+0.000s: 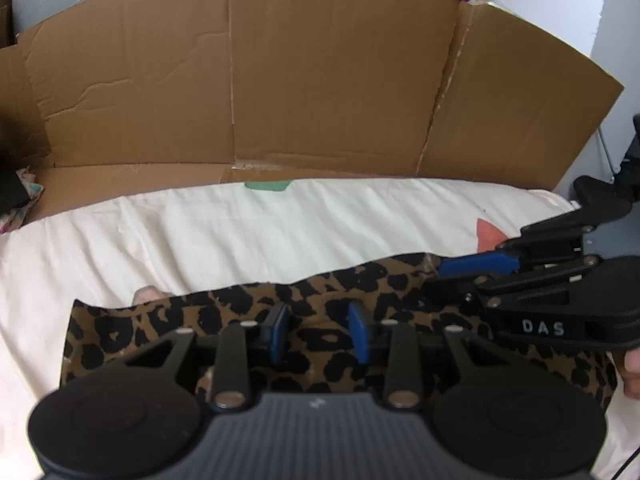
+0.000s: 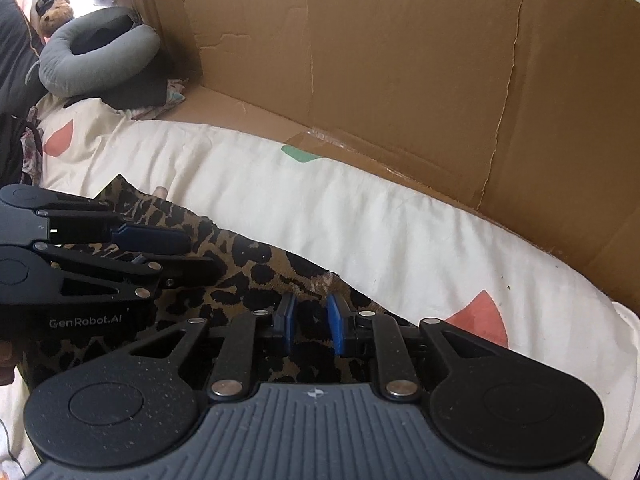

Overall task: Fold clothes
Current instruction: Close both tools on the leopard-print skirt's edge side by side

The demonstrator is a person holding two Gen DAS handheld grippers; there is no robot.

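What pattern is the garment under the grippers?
Leopard print, black spots on brown garment; clearest in the left wrist view.

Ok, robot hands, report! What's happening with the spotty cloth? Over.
Left tool open, right tool open. Both over brown-and-black leopard-print garment, flat on cream bedsheet. Nothing blocking.

Left hand-held gripper (image 1: 320, 330): blue pads set apart, low over the cloth.
Garment (image 1: 224, 316): leopard-print, lying flat on a cream sheet (image 1: 240, 232).
Right hand-held gripper (image 1: 452, 270): reaching in from the right, tips at the garment's far edge.
Backdrop: brown cardboard wall (image 1: 320, 80) standing behind the sheet.
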